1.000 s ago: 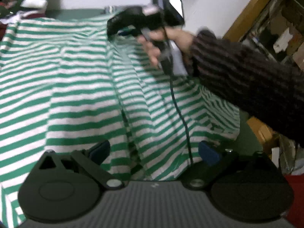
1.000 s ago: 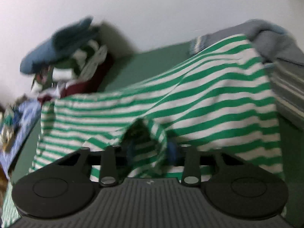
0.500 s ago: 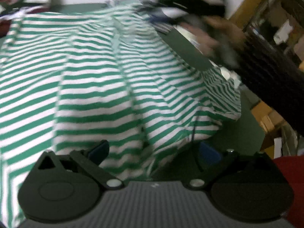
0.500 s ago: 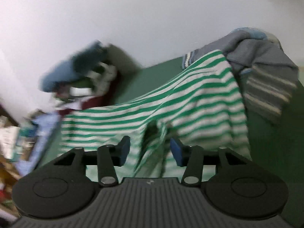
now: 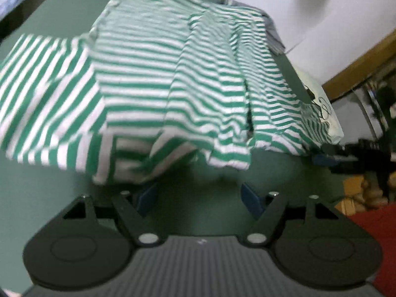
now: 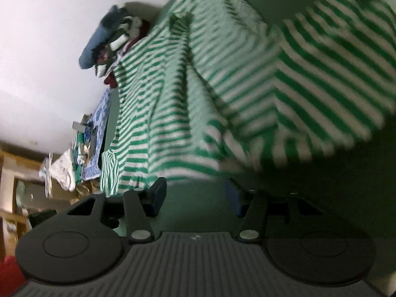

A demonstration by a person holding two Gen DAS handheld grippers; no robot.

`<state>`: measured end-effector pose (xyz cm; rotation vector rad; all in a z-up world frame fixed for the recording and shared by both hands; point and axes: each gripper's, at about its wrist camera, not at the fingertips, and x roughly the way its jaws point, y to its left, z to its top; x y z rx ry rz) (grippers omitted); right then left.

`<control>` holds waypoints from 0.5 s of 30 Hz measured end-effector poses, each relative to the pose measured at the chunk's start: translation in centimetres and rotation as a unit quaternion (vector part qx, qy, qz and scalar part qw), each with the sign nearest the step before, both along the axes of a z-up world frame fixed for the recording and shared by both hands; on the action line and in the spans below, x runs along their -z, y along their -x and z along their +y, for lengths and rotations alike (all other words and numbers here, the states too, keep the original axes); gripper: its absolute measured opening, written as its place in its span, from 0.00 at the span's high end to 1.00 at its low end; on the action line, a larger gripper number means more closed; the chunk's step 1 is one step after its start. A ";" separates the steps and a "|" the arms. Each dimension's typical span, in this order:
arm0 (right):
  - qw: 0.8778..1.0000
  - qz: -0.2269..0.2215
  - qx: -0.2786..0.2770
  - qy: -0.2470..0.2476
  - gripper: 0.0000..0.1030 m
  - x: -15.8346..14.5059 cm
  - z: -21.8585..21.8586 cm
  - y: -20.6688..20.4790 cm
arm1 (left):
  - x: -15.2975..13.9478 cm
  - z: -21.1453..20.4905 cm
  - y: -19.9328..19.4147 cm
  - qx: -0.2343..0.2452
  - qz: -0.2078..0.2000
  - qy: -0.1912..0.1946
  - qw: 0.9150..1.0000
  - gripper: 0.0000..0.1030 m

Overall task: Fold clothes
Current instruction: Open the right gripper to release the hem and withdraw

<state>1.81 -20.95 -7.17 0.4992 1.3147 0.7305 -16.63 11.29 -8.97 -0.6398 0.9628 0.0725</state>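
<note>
Striped shirt point(image 5: 173, 74) now lies released on the green surface point(image 5: 37, 193), one side folded over. My right fingers point(image 6: 195, 195) have just opened, empty; my left fingers point(image 5: 198, 195) have narrowed, still apart, empty. Next fold pending.

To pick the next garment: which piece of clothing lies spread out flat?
The green-and-white striped shirt; the other clothes are bunched in a heap by the wall.
</note>
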 end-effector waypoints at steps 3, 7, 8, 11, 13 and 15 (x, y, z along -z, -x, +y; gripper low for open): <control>1.000 0.010 0.026 -0.011 0.42 0.3 -0.3 0.7 | 0.1 0.7 0.2 -0.026 -0.002 -0.006 1.000 0.30; 0.999 -0.036 -0.022 -0.026 0.43 -0.9 2.3 2.0 | -0.5 0.8 -0.3 -0.029 -0.019 -0.040 0.999 0.24; 0.996 -0.065 -0.052 -0.021 0.43 -1.3 3.8 2.5 | -0.6 0.7 -0.5 -0.024 -0.021 -0.056 0.998 0.22; 0.980 -0.140 -0.144 -0.014 0.47 -2.1 8.7 4.2 | -0.4 0.2 -0.9 -0.012 -0.018 -0.114 0.993 0.22; 0.968 -0.168 -0.184 -0.030 0.47 -2.2 11.8 5.0 | -0.1 0.3 -1.0 -0.013 -0.015 -0.144 0.989 0.25; 0.964 -0.184 -0.191 -0.026 0.47 -1.9 13.8 5.1 | 0.3 0.8 -0.9 -0.014 -0.013 -0.145 0.989 0.28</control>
